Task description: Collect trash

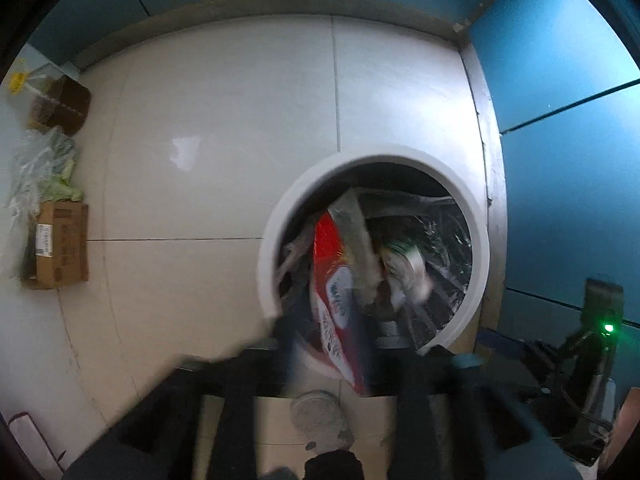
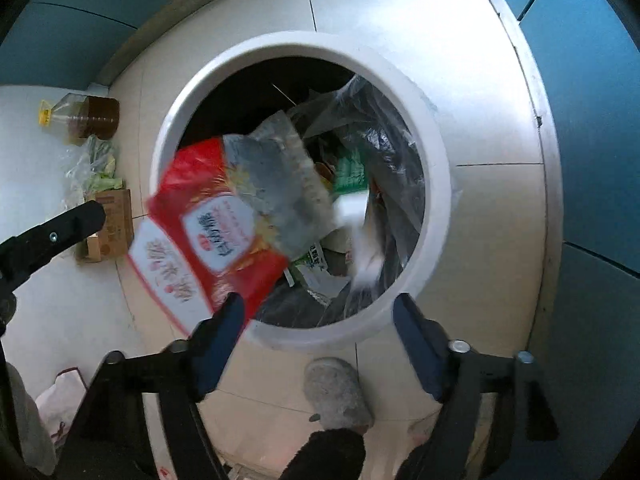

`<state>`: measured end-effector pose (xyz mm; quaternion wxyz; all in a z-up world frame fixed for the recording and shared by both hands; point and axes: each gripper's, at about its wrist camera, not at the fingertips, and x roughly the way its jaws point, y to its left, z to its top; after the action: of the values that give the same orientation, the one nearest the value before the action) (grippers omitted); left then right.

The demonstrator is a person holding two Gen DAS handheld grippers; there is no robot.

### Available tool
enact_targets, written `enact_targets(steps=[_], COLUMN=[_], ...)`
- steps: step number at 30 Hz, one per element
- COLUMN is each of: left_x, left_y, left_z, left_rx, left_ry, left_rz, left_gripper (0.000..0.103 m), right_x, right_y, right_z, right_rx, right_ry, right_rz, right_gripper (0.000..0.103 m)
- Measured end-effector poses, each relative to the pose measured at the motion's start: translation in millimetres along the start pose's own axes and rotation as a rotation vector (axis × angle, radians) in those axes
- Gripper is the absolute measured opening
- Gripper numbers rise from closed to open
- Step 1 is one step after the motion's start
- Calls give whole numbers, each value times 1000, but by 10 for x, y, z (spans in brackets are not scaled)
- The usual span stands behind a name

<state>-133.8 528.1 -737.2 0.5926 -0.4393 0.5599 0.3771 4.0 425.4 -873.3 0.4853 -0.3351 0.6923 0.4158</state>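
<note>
A white round trash bin (image 1: pixel 266 248) (image 2: pixel 436 184) with a black liner stands on the pale tiled floor, holding wrappers and clear plastic. A red and white plastic food bag (image 1: pixel 332 264) (image 2: pixel 224 216), blurred, hangs over the bin's mouth with its upper end inside the rim. My left gripper (image 1: pixel 358 344) points down at the bin's near edge; its dark fingers stand apart on either side of the bag without pressing it. My right gripper (image 2: pixel 320 312) is open above the near rim. The bag's lower corner overlaps its left fingertip (image 2: pixel 230 316).
Against the left wall lie an oil bottle (image 2: pixel 92 116), a clear bag of greens (image 1: pixel 52 164) and a small cardboard box (image 1: pixel 62 246). Blue cabinet fronts (image 1: pixel 560 100) stand close on the bin's right. A grey slipper (image 2: pixel 336 392) rests on the floor near the bin.
</note>
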Motion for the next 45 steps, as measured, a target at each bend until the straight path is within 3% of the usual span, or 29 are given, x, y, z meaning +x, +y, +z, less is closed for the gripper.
enact_targets(steps=[1,2,4,10,18,23,33,38,45], left_x=[-77,-177,-366,-791,-1748,-2482,-4004,-4785,-5529], left_y=[40,73,122,91,-68,-206,-507,-681,-777], left_z=[-14,-45,-122,-326,-753,-1132,-2130,-2727,-3375], left_rx=[-8,-12,-17,-4,-24,-16,-9,-27,-43], left_ry=[-18,-42,-61,-109,-172,-232,-391,-479,-547], left_rz=[9,26,56,126,133,144,157,131,62], left_gripper=[95,100,100,101,101,101,101,101,101], right_x=[-77,-159,-397,-1167,-2434,-3245,-4991,-5763,-6529], right_y=[38,71,146,266,359,459,584,599,641], right_z=[-35,-73,-143,-411,-976,-1393,-2671,-3451,-4298], right_rx=[-4,-12,-25,-34,-41,-55,-125,-152,-211], right_ry=[-10,-24,-68,-184,-325,-401,-551,-618,-675], right_rz=[-17,-34,-68,-172,-270,-269,-226,-150,-80], right_gripper=[86,91,103,103,103,103,103,103,103])
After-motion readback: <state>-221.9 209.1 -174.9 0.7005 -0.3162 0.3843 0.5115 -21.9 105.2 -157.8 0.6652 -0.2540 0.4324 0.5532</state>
